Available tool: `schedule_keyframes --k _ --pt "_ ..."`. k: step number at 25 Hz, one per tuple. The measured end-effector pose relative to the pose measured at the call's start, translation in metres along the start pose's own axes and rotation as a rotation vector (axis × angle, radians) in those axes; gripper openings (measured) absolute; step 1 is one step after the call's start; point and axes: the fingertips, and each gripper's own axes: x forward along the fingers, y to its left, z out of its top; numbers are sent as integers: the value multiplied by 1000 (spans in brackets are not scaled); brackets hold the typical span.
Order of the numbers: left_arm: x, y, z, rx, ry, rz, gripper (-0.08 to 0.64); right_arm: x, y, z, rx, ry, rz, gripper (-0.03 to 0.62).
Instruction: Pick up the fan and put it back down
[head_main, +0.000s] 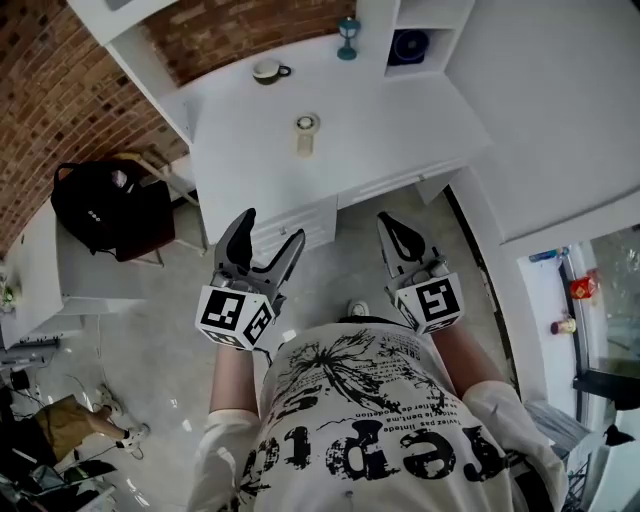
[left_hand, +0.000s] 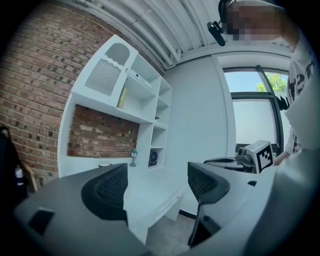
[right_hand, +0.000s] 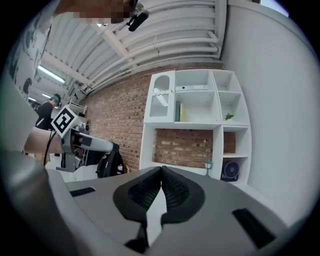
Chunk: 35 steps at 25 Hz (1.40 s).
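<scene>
**Held close against the printed shirt (head_main: 380, 430), the left gripper (head_main: 272, 228) and right gripper (head_main: 390, 225) wait while the fan (head_main: 410, 47) sits untouched in its cubby**

The fan is small, blue and upright. It stands in the lowest right-hand cubby of the white shelf unit (head_main: 378, 30), at the back of the desk (head_main: 400, 130) and at about 1 o'clock in the head view. It seems to be kept there out of the working space, with the cubby walls close on both sides.

Just outside the cubby, at the fan's 9 o'clock, stands a teal lamp-like ornament (head_main: 347, 38). Further along at 9 o'clock is a cup (head_main: 268, 70). A pale round-headed object (head_main: 306, 132) lies mid-desk at the fan's 7 o'clock; I cannot tell what it is.

Both grippers hang well short of the desk's front edge, over the floor, and point toward the shelves.

- **Left gripper:** its fingers are spread wide with only air between them, which reads as readiness to take something. The fan lies at their 1 o'clock, well apart, with the whole desk between.
- **Right gripper:** its fingers are pressed together at the tips and hold nothing, which suggests it is idle. The fan lies almost at their 12 o'clock, equally far off.

The pickup looks not yet begun. Reaching the fan probably means leaning across the desk and entering the cubby squarely, clear of the ornament.
</scene>
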Motion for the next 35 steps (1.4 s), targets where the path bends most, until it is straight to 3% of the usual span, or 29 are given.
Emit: schedule_keyframes --k 5,12,18,25,35 --pt "68 1 -3 -9 22 67 362 30 -61 -6 -22 7 56 15" --pt "135 21 -13 -8 116 118 362 78 -107 -10 -18 19 115 15" --pt "204 65 -37 -9 206 147 362 140 -143 -33 -4 55 120 15" --pt "289 128 -75 -64 330 158 362 222 -199 -58 -15 109 124 15" --pt "373 213 -146 -117 519 190 364 332 -218 -88 13 168 203 15"
